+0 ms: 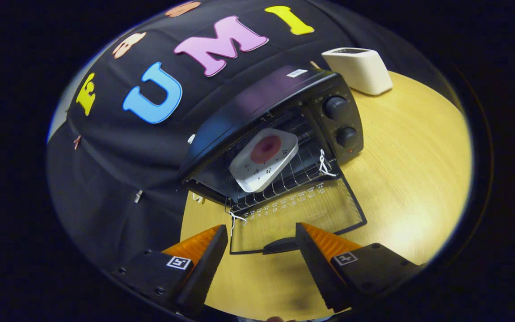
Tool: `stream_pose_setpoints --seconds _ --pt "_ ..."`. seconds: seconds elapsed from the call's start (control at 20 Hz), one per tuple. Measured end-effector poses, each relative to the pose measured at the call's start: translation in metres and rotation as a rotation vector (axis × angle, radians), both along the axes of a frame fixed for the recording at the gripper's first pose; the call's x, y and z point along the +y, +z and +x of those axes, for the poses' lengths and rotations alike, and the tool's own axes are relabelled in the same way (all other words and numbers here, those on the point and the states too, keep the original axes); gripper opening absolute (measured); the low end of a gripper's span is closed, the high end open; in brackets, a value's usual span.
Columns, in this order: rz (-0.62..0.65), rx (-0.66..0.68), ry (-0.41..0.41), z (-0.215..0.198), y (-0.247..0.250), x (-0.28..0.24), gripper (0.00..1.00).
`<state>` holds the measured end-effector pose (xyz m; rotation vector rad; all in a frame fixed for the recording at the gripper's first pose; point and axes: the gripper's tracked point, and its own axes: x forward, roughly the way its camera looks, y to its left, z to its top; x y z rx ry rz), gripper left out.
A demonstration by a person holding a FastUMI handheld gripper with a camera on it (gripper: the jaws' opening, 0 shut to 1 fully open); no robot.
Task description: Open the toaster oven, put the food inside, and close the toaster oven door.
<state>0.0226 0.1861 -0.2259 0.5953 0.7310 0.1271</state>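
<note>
Nearest the camera, the tool (262, 246) hangs over the wooden surface (409, 188) with its two fingers spread wide apart and gripping nothing. Between the fingertips, and just ahead of them, sits the dark handle (280, 245) on the near edge of the toaster oven door (297, 214), which lies folded down flat toward the tool, its glass pane showing the wood beneath; neither finger touches the handle as far as can be seen. Beyond the door, on the far side from the tool, the black toaster oven (257, 116) stands open, tilted in this view, backed against the booth's dark cloth on its left. Inside it, on the wire rack (293, 176), rests a white square plate (264, 158) carrying a round reddish piece of food (265, 149); the plate lies well beyond the fingertips, roughly in line with the gap between them. White ties hang at the door's hinges on either side. To the right on the oven's front panel are two dark knobs (335, 107), one above the other. Farther right and farther back, a cream-coloured toaster (360, 69) stands on the surface, apart from the oven.
</note>
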Motion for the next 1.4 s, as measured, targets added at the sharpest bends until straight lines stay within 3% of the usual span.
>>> stream_pose_setpoints --seconds 0.25,0.6,1.05,1.4 --pt "-0.234 -0.033 0.084 -0.016 -0.012 -0.006 0.99" --pt "-0.455 0.099 0.098 -0.048 -0.066 -0.021 0.99" --pt "-0.543 0.175 0.132 -0.052 -0.106 -0.008 0.99" --pt "-0.527 0.205 0.116 -0.034 -0.121 -0.003 0.99"
